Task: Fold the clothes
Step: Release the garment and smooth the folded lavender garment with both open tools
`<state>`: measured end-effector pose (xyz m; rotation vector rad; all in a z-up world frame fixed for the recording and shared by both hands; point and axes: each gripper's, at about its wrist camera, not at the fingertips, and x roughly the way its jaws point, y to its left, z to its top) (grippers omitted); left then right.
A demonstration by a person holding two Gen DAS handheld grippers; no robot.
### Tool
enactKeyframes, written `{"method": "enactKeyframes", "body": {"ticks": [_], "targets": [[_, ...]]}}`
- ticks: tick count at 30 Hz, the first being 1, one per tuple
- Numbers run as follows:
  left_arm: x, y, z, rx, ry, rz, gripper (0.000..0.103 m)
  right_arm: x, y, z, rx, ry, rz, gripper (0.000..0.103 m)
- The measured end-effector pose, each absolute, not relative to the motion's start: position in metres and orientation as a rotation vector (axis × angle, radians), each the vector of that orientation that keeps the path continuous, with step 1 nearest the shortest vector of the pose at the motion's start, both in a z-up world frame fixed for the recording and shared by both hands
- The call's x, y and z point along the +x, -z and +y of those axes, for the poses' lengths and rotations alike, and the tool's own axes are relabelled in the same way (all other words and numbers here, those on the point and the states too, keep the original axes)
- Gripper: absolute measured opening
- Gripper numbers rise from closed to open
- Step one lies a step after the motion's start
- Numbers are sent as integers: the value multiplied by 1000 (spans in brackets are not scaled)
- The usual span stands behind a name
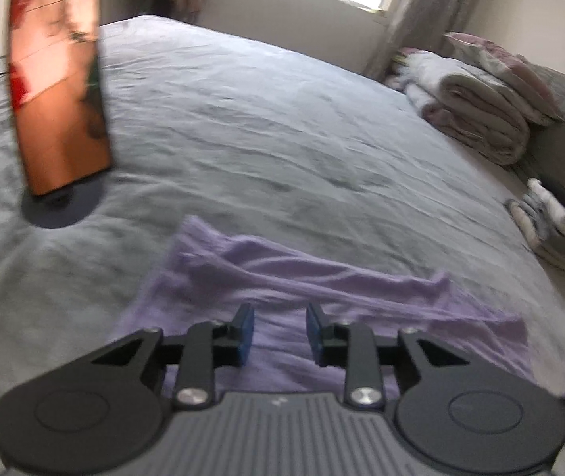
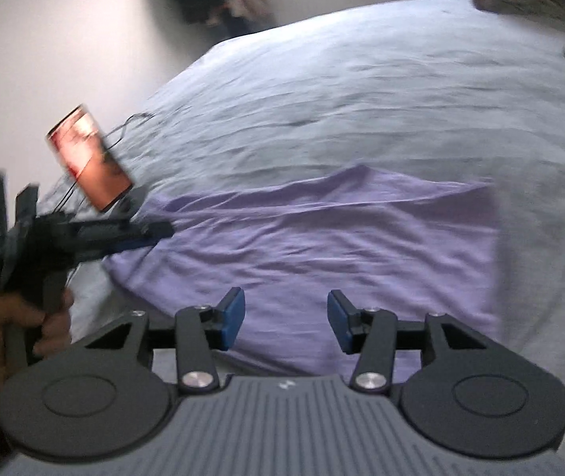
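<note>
A lilac garment lies spread and wrinkled on the grey bedsheet. In the left wrist view the same lilac garment lies under my left gripper, whose blue pads stand apart with nothing between them. My right gripper hovers over the garment's near edge, its jaws wider apart and empty. In the right wrist view, my left gripper shows from the side over the cloth's left corner, with a person's hand around its handle.
A phone stands upright on a round base at the left of the bed, with a cable behind it. Folded blankets and a small stack of clothes sit along the right edge. Dark clothes hang by the wall.
</note>
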<state>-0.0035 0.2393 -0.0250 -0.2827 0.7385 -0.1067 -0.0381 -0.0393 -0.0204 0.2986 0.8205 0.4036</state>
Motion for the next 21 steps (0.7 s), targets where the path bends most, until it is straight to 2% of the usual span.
{"method": "enactKeyframes", "body": {"ticks": [11, 15, 19, 21], "targets": [[-13, 35, 162, -201, 399, 686, 35, 5, 29, -107, 430, -383, 823, 51], [-15, 44, 136, -70, 474, 680, 44, 29, 40, -108, 475, -425, 904, 51], [-19, 48, 136, 12, 505, 662, 47, 45, 46, -118, 487, -411, 897, 31], [-20, 46, 140, 26, 514, 660, 48, 52, 46, -128, 492, -383, 881, 28]]}}
